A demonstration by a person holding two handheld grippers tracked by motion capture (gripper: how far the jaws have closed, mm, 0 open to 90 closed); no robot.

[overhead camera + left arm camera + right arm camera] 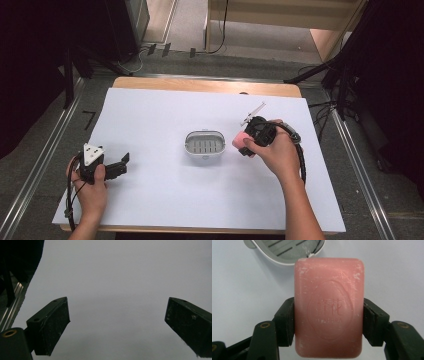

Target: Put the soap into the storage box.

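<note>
A pink bar of soap with an embossed oval stamp sits clamped between the jaws of my right gripper. In the high view that gripper holds the soap just right of a white oval soap dish with a slotted grey floor. The dish's rim shows just beyond the soap in the right gripper view. My left gripper rests near the table's left edge, its jaws wide apart over bare white surface, with nothing between them.
A white sheet covers the wooden table. Metal rails run along the floor on both sides, and black stands and cables are behind the table.
</note>
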